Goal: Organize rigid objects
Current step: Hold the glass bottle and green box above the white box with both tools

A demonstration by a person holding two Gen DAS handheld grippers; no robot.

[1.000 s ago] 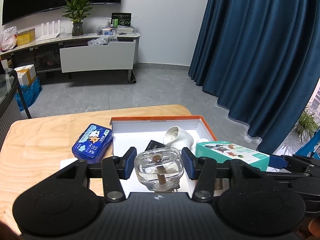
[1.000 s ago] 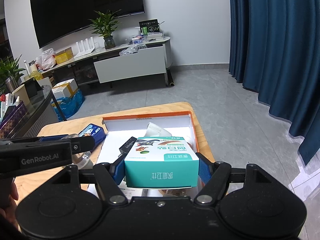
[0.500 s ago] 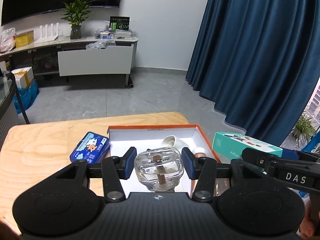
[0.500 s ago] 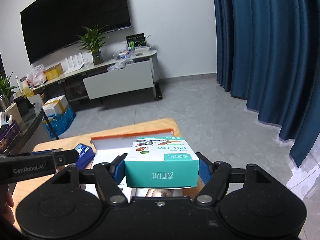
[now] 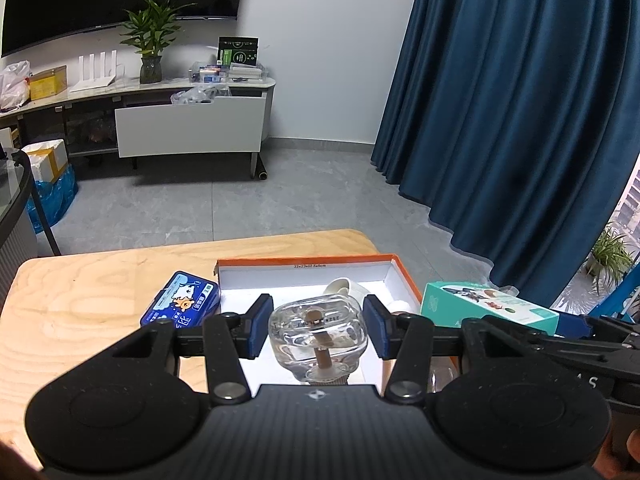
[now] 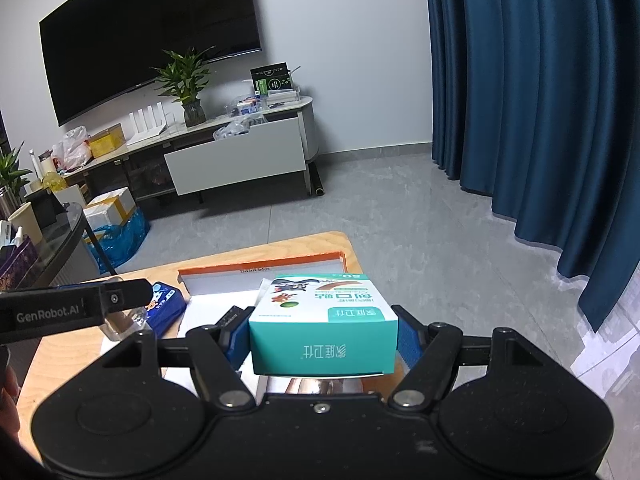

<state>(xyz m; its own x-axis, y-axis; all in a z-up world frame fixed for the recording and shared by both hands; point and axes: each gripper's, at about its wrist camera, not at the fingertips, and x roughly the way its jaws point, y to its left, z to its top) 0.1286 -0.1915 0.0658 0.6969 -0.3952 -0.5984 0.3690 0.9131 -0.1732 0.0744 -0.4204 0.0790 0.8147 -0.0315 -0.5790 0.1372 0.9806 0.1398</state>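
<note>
Behind the wooden table (image 5: pixel 80 300) a living room with a dark blue curtain (image 5: pixel 520 120) is showing, and on the table an orange tray (image 5: pixel 308 261) is already holding a white cup (image 5: pixel 344 288), with a blue tin (image 5: pixel 180 306) lying just beside its left wall. I am carrying two things above the tray: my left claw (image 5: pixel 318 326) is squeezing a clear glass bottle (image 5: pixel 318 334) between its blue pads, and my right claw (image 6: pixel 322 338) is clamping a teal box (image 6: pixel 320 320) by its two sides. I am judging that the placing step is in hand, so the next move is asking me to lower each thing into a free part of the tray before I am opening the claws.
</note>
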